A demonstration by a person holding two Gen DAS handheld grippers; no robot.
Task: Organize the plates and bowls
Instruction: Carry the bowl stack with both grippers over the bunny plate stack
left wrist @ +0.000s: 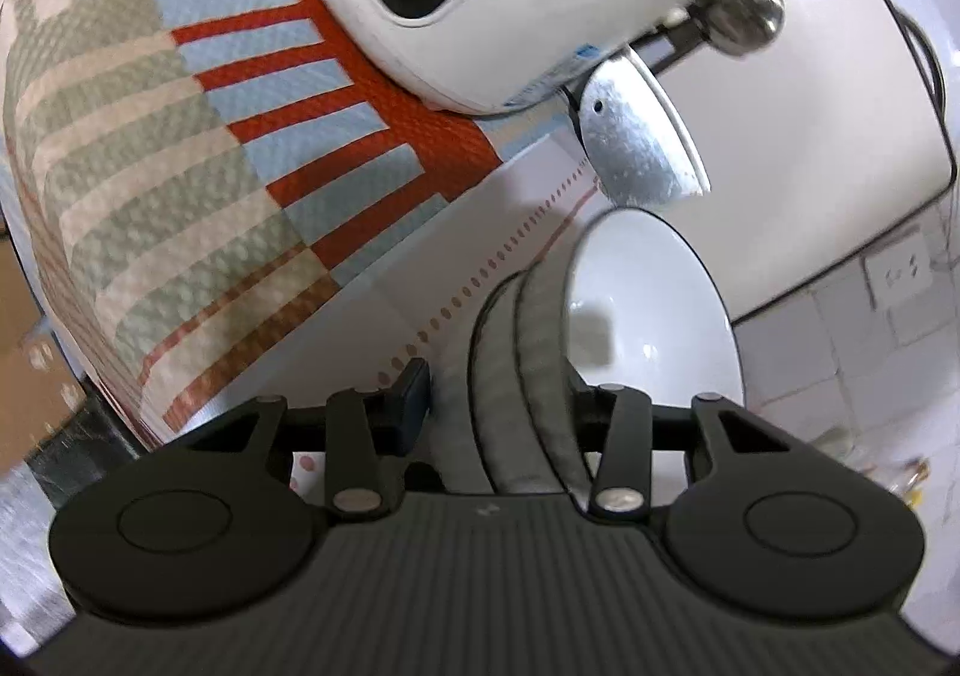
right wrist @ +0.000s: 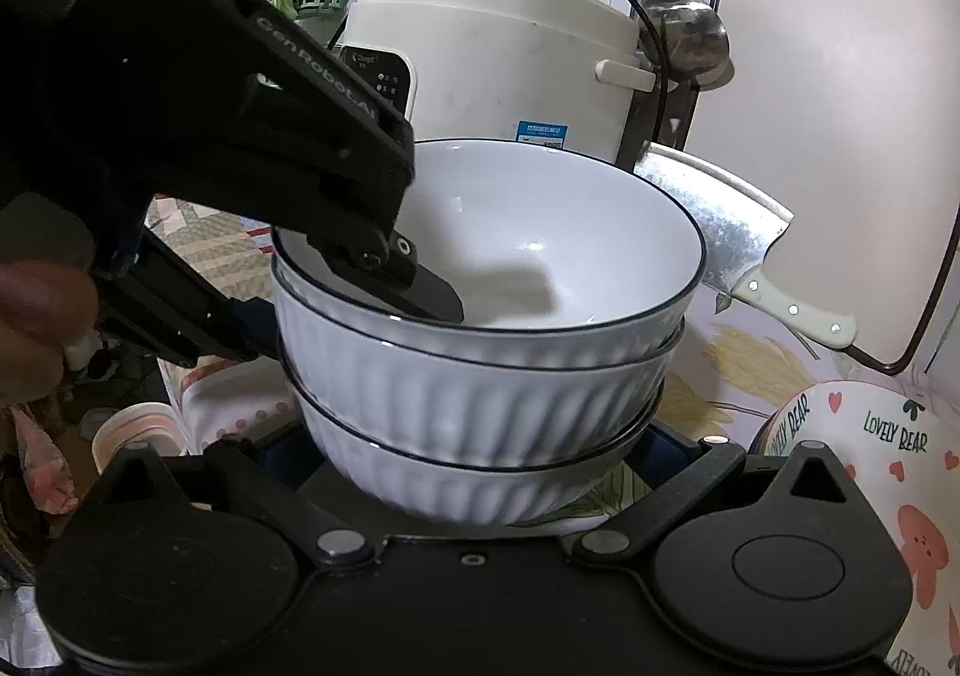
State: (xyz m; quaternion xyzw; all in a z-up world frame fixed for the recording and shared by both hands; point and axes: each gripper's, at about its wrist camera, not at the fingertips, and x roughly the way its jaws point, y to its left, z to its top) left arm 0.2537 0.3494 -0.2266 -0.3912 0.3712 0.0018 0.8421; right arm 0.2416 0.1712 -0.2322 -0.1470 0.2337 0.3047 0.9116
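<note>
1. While the left tool (right wrist: 336, 310) reaches in from the upper left of the right wrist view, its jaws straddle the near-left rim of the top bowl (right wrist: 540, 232), one finger (right wrist: 435, 304) lying inside against the wall and the other outside; it is closed onto that rim.
2. From the left wrist view, the same left tool (left wrist: 501, 394) shows the bowl's ribbed wall running between its fingers, with the white inside of the top bowl (left wrist: 654, 316) to the right.
3. That bowl sits nested on two more ribbed white bowls, making a stack of three (right wrist: 480, 406) on the counter.
4. Below the stack, the right tool (right wrist: 474, 454) has its jaws spread wide, one to each side of the bottom bowl; whether they touch it cannot be told.
5. Behind the stack stands a white rice cooker (right wrist: 492, 51), close to it.
6. A cleaver (right wrist: 738, 244) leans against a pale cutting board (right wrist: 840, 105) at the right, just beside the bowls, and a ladle (right wrist: 690, 33) hangs above.
7. A "LOVELY BEAR" plate (right wrist: 888, 472) lies at the lower right, near the stack.
8. A checked cloth (left wrist: 150, 165) covers the counter to the left.
</note>
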